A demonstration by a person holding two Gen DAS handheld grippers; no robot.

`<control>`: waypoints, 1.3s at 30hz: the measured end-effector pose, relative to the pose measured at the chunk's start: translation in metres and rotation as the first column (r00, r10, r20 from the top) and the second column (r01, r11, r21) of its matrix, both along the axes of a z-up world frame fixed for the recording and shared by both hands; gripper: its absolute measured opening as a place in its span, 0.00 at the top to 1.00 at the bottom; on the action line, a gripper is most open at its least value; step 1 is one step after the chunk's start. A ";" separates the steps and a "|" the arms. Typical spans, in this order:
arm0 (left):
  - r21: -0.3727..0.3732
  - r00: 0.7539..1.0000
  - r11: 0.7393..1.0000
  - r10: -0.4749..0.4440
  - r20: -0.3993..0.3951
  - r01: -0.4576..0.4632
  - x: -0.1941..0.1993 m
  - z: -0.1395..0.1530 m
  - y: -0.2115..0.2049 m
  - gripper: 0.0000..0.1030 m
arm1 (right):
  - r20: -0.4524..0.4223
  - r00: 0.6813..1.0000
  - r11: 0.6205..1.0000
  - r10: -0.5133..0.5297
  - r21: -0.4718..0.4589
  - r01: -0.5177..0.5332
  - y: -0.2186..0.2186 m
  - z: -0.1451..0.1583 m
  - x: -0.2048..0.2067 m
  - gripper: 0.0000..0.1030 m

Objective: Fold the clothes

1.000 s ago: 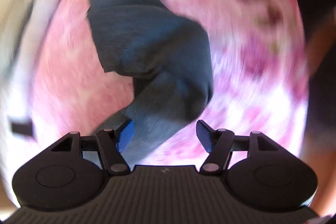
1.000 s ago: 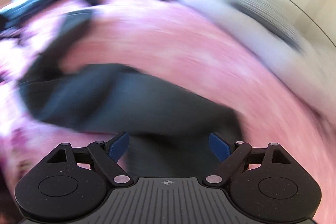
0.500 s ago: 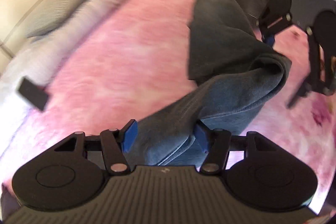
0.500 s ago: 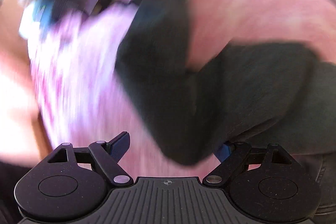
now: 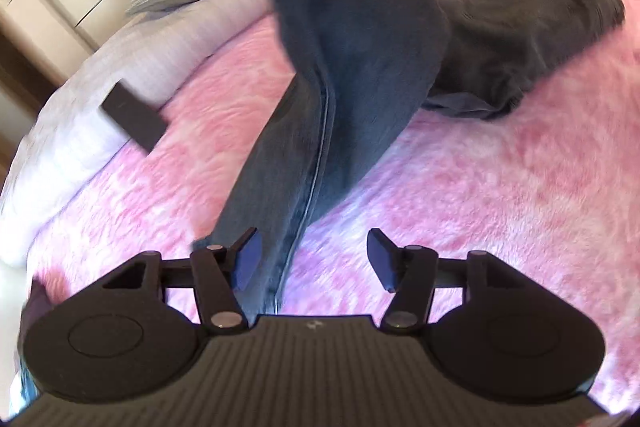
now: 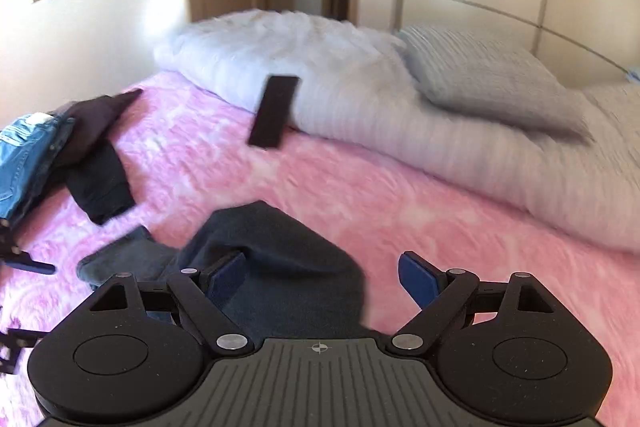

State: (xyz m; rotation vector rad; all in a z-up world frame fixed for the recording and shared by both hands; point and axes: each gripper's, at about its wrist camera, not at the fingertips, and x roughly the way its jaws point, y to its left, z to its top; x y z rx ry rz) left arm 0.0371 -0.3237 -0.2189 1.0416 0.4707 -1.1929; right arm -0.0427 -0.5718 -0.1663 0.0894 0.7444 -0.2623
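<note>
Dark blue-grey jeans (image 5: 360, 67) lie crumpled on the pink blanket (image 5: 500, 207). One leg runs from the heap down toward my left gripper (image 5: 314, 259). That leg passes between the jaws close beside the left finger (image 5: 246, 259), while the right finger (image 5: 382, 261) stands apart over bare blanket, so the gripper is open. In the right wrist view the jeans (image 6: 280, 251) bunch under my right gripper (image 6: 322, 279). It is wide open: its left finger sits over the cloth and its right finger hangs over the blanket.
A black flat slab (image 6: 274, 111) leans on the white duvet (image 6: 360, 95), with a grey pillow (image 6: 480, 79) behind. More clothes, light blue jeans (image 6: 24, 159) and a dark garment (image 6: 96, 163), are piled at the left. A door and wardrobe lie beyond the bed.
Cloth filled the left jaws half a second ago; now only a strip of leg lies beside one finger. The right view has swung from the jeans toward the head of the bed.
</note>
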 end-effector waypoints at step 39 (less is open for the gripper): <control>0.072 0.965 0.964 -0.258 0.035 0.255 -0.053 0.015 -0.222 0.51 | -0.209 0.936 0.862 -0.282 0.374 0.343 -0.162 -0.054 -0.272 0.81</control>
